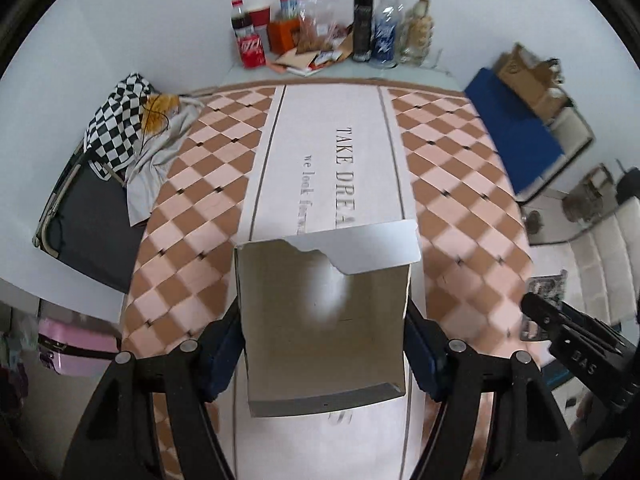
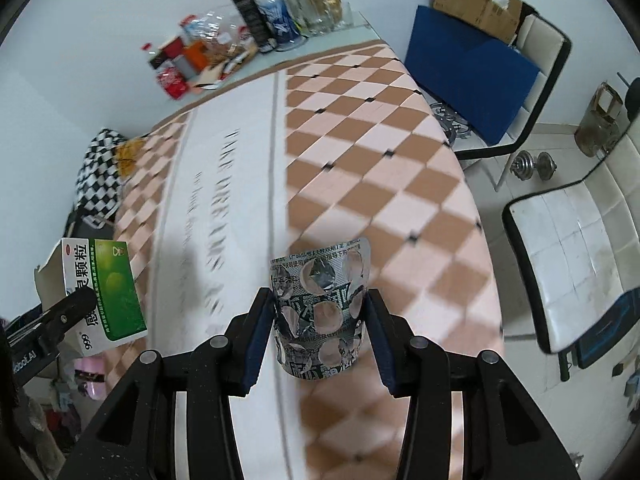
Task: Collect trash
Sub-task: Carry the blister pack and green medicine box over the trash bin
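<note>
My left gripper is shut on an open cardboard medicine box, its torn flap up and its empty inside facing me, held above the checkered table. The same box, green and white, shows at the left of the right wrist view in the left gripper. My right gripper is shut on a bent, used silver blister pack, held above the table. The right gripper's tip shows at the right of the left wrist view.
Bottles, a cola can, snack bags and boxes stand at the table's far end. A checkered cloth lies on a chair at left. A blue board, a cardboard box and white chairs are at right.
</note>
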The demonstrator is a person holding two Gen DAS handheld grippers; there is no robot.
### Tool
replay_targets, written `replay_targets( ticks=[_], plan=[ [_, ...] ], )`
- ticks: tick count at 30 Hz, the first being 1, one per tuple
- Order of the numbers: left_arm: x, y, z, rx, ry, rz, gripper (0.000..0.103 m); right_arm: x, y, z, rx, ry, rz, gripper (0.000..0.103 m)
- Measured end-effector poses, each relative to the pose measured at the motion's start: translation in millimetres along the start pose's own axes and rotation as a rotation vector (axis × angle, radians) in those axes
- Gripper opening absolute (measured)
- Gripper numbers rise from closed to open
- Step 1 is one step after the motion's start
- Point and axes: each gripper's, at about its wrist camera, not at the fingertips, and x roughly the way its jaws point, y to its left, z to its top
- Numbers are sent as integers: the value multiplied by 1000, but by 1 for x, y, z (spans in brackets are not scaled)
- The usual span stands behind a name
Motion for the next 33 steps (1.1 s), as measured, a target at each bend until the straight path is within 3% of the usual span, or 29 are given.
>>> replay_targets(
  ticks=[8,17,23,33],
  plan=[
    [-74,48,-118,74,-45,-109,69,-89,44,-160,20,-66,-1,48],
    [-85,67,-241,143,65,-169,69,-125,64,-326,56,4,-4,48],
    [-54,69,-309,107,176,-173,69,-99,51,-403,64,120,-2,48],
    [48,80,-408,-91,365,-274,69,21,-17,-513,136,344,65,48]
  ],
)
